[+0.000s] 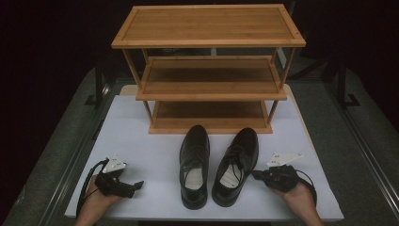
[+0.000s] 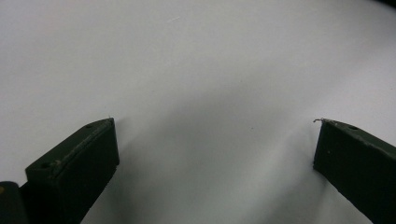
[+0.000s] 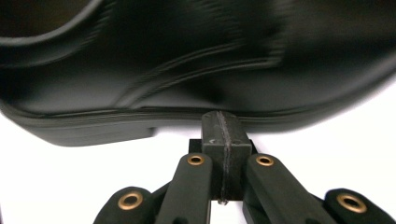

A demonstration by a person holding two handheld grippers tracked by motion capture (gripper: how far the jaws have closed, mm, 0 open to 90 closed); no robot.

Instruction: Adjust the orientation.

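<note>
Low over the counter, the right gripper lies level, jaws pressed together against the right shoe; the left gripper rests, jaws spread, nothing between them.

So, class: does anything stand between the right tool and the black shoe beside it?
Nothing visible does. The right tool, jaws shut, points straight at the side of the right-hand black shoe, with bare white tabletop below; touching or apart, I cannot tell.

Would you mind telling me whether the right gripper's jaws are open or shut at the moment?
Shut. In the right gripper view the right gripper has its two jaws pressed flat together with nothing between them, their tip right at the sole edge of the black shoe.
</note>
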